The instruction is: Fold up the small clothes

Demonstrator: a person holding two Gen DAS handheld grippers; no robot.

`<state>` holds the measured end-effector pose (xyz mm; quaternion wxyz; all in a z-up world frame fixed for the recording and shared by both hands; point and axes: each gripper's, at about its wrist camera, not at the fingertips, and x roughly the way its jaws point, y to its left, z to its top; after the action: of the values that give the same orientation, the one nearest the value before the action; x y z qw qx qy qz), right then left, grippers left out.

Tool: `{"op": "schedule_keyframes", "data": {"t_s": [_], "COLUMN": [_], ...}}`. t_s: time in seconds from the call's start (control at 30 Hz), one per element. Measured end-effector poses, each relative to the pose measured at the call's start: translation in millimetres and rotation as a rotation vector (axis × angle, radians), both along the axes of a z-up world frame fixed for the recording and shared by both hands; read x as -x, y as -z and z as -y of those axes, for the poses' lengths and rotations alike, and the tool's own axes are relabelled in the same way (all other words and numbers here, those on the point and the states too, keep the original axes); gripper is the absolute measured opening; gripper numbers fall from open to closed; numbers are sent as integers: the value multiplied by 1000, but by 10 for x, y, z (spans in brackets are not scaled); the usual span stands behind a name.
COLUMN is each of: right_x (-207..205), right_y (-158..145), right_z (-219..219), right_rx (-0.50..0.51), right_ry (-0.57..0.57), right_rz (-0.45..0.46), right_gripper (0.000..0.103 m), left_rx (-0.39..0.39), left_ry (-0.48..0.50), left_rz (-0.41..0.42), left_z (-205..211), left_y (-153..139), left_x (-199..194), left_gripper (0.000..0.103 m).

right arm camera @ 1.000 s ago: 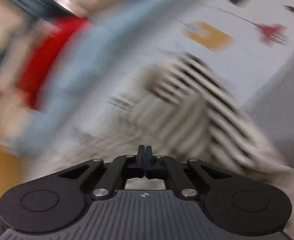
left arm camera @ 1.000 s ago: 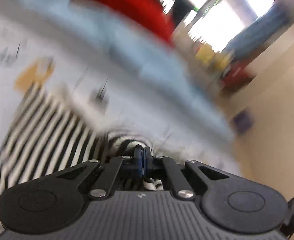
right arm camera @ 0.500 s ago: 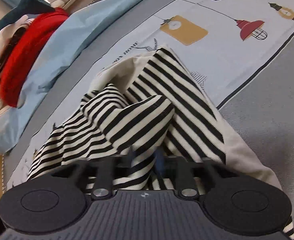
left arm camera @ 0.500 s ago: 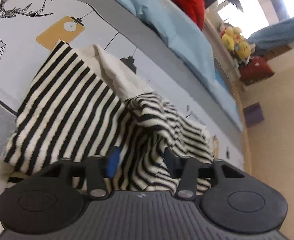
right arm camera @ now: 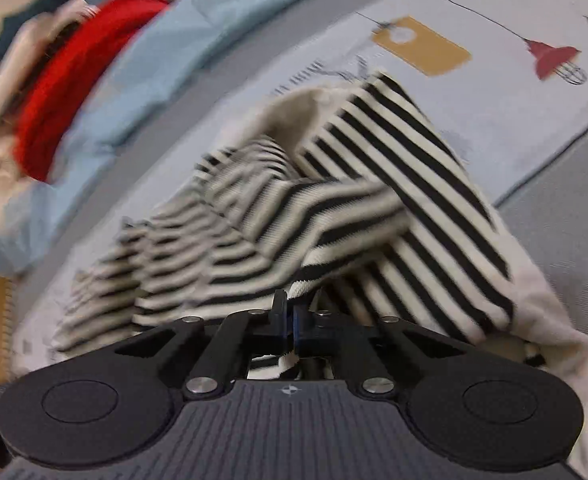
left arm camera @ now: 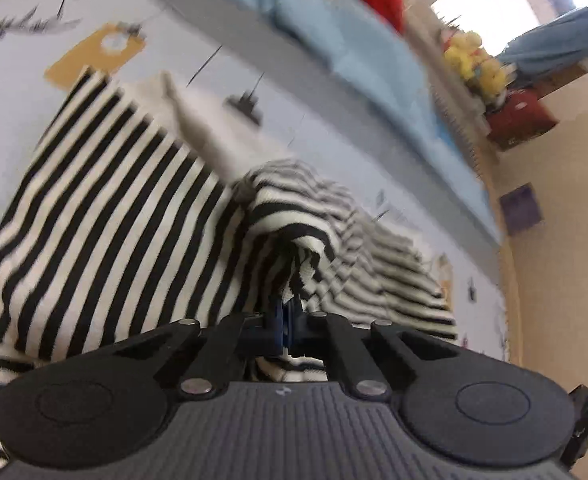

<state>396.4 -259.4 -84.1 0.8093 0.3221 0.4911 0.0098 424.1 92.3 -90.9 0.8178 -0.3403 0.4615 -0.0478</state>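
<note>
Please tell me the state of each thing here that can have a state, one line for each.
Left tool: shut, pinching a fold of the striped garment.
Right tool: shut, pinching an edge of the same garment.
Striped garment: partly folded, bunched in the middle, lying on the printed bedcover.
Blue blanket: crumpled along the far side.

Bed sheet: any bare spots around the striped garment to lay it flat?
Free: printed sheet beyond the striped garment, around the yellow tag print and red lamp print; also the grey band at the right. Crowded: far edge, with the blue cloth and red cloth piled up.
</note>
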Motion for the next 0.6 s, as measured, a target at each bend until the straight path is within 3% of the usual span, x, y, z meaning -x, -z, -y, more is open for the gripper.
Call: {"op": "schedule_keyframes", "data": {"t_s": [0.07, 0.13, 0.2, 0.27, 0.3, 0.4, 0.47, 0.53, 0.6], "right_x": [27, 107, 225, 264, 246, 169, 164, 215, 198], "right_y": [-103, -272, -438, -489, -448, -150, 136, 287, 220], "right_z": [90, 245, 407, 481, 496, 468, 414, 384, 326], "right_rx": [-126, -278, -389, -389, -364, -245, -173, -158, -97], "right_ry": [32, 105, 177, 197, 192, 149, 90, 60, 4], "right_rz": [93, 254, 425, 451, 398, 107, -131, -232, -226], "right_gripper": [1, 1, 1, 1, 1, 1, 1, 1, 3], "left_rx": [57, 75, 44, 12, -8, -90, -118, -108, -136], "left_ry": [-52, -71, -43, 0, 13, 107, 127, 172, 232], "left_rz": [189, 379, 458, 403, 348, 54, -68, -138, -155], "left_z": [-114, -196, -211, -205, -206, -205, -261, -316, -330], "left_y": [-250, -520, -670, -631, -570, -251, -45, 79, 102], "left_x": [103, 231, 314, 316, 309, 252, 264, 262, 268], "left_gripper": [1, 1, 1, 1, 1, 1, 1, 1, 1]}}
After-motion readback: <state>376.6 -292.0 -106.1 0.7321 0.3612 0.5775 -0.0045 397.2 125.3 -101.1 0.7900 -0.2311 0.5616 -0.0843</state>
